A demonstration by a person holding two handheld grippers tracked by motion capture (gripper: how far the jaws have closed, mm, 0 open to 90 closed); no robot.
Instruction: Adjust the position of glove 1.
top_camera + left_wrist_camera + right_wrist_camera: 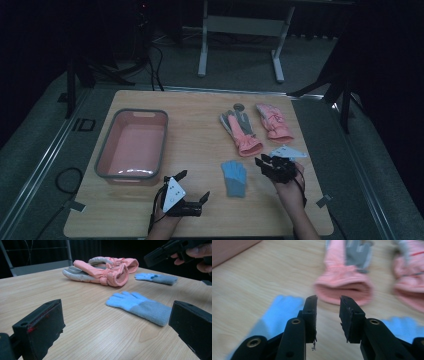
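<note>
A light blue knit glove [234, 177] [140, 306] [277, 315] lies flat on the wooden table [200, 145]. A second blue glove [156, 278] [404, 326] lies farther right, under my right gripper. Two pink ski gloves sit beyond, one with a grey palm [240, 131] [100, 272] [344, 285], the other [274, 122] [409, 282] beside it. My right gripper [261, 163] [150, 257] [328, 301] hovers between the blue gloves, jaws apart with nothing in the gap. Near the front edge my left gripper [192, 186] [117, 312] stands wide open and points at the first blue glove.
A pink basin with a grey rim [103, 155] [229, 248] stands on the table's left half. A small grey disc [238, 106] lies just behind the pink gloves. A white table frame [240, 30] stands on the floor beyond.
</note>
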